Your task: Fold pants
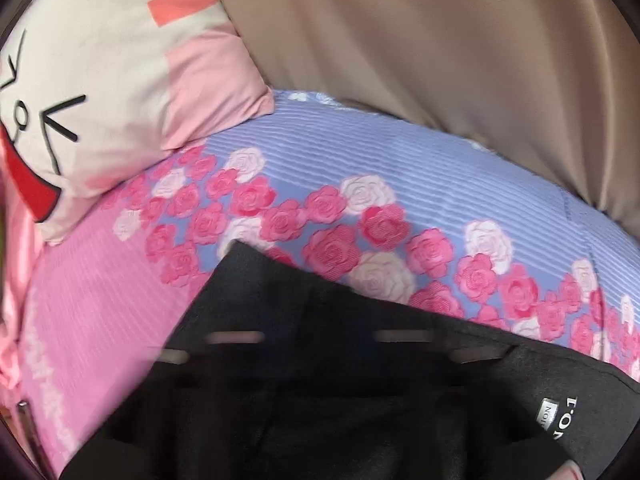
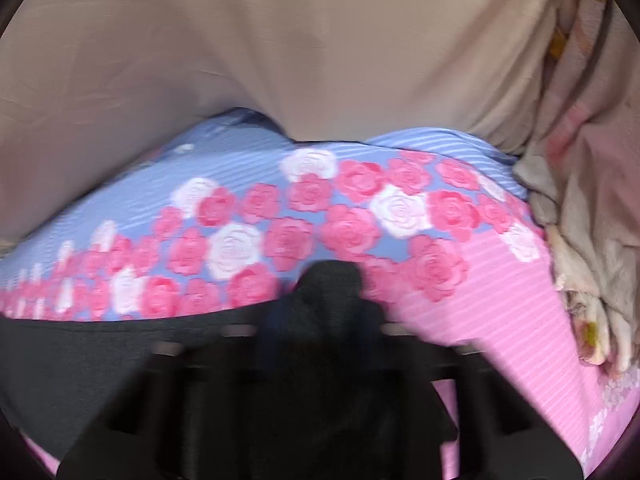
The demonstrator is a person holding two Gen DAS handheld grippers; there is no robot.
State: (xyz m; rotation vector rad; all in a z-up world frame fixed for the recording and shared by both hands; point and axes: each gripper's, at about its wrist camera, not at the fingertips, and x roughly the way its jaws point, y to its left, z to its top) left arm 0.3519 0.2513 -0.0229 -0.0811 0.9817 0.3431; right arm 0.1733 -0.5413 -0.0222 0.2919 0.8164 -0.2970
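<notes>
Left wrist view: my left hand-held gripper (image 1: 320, 360) was clamped tight on the black pants (image 1: 360, 392), which lay across the rose-print bedspread (image 1: 360, 184), a cartoon pillow (image 1: 100, 80) up at the left. Right wrist view: my right hand-held gripper (image 2: 320, 340) was pinched onto a bunched fold of the pants (image 2: 324, 292), a beige curtain (image 2: 280, 48) behind.

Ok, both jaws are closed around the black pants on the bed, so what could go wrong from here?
1. On the right, only a small bunch of the black pants pokes past the jaws, so it could slip free in a lift.
2. On the left, dark cloth hides the jaws, so how many layers are caught is unclear; the fold may come out uneven.
3. The pillow lies close to the pants' corner and could get dragged.
</notes>
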